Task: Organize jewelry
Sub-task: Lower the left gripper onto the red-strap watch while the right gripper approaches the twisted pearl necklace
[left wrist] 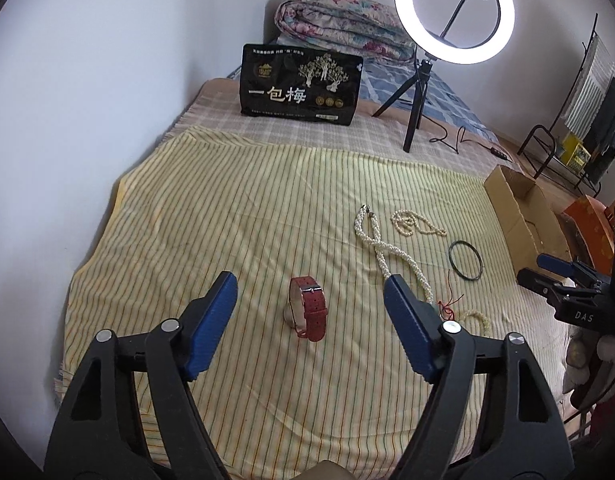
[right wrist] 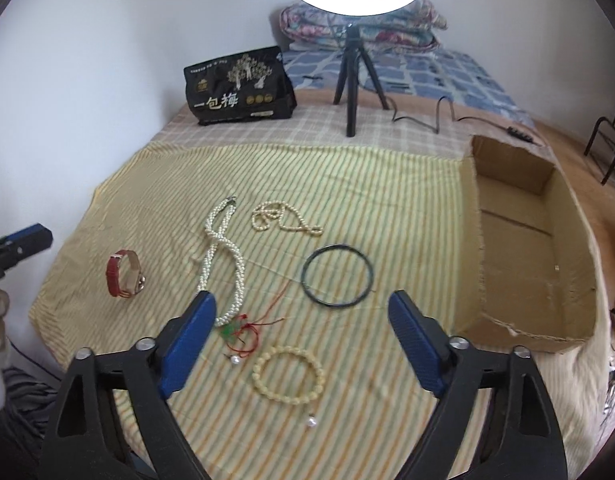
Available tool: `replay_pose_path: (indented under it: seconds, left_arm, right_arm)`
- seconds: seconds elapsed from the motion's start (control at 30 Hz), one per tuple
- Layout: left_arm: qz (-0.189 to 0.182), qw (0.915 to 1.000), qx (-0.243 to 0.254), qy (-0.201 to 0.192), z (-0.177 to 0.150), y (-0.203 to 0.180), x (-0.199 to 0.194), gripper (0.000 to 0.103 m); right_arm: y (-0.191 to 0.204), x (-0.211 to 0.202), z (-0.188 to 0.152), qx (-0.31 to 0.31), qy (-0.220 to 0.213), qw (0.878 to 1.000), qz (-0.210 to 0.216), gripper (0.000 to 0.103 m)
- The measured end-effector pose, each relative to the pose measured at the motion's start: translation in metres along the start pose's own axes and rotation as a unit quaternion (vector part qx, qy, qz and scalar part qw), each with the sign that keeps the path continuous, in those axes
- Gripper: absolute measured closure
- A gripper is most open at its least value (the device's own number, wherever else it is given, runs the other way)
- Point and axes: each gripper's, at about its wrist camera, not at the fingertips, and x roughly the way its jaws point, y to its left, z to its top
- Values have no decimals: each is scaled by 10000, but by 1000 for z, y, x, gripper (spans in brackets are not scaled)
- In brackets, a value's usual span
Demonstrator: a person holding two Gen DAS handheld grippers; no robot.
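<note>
1. The black snack bag (left wrist: 301, 85), standing on the bed in the upper middle of the left wrist view, carries the large white characters "一包梅" across its lower left half.
2. The same characters "一包梅" show on that bag in the upper left of the right wrist view, again in white on black.
3. A line of small white print runs along the bag's top edge, and a small label sits at its lower right; both are too small to read.
4. The right gripper (left wrist: 555, 276), at the right edge of the left wrist view, bears the white letters "DAS" on its black body.
</note>
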Motion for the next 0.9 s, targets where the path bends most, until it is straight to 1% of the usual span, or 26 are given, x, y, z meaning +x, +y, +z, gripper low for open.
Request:
replay_pose_path:
  seconds: [0.13,0.2,0.33,0.37,0.4,0.53,0.6,0.7,0.77,0.8,0.9]
  left_arm:
    - [-20,9993,-144,347,0,5,21,28]
    - [-49,9982,-239,542,-2,7,31,34]
    - [-140,9950,-369,915,-8,7,49,34]
    - [-145,9945,-375,969,-9,7,52,34]
    - [-141,9940,-372,1015,-10,7,55,34]
    - [-98,9930,-372,1119,-12,6,64,34]
    - [-90,9923,-388,1175,-13,7,68,35]
    - [-91,9910,-399,1272,-13,7,76,35]
    - [-109,9907,-377,1306,-13,6,79,35]
    - [-105,9906,-354,1320,-13,5,80,35]
    - [-123,9895,-382,1387,-13,5,86,38]
  right_arm:
    - [14,20,9,-122,188,9994,247,21]
    - [21,31,12,-166,345,9985,401,30]
    - [26,54,15,-34,619,9965,553,33]
    - [27,60,16,-22,691,9960,561,40]
    - [29,65,16,-8,769,9954,572,47]
    - [29,85,18,148,1011,9925,666,49]
    - [28,95,18,230,1154,9906,697,61]
    - [26,108,19,416,1337,9868,809,64]
    - [27,117,19,476,1447,9854,765,64]
    - [28,120,20,470,1495,9849,742,68]
    - [32,127,20,398,1615,9836,699,73]
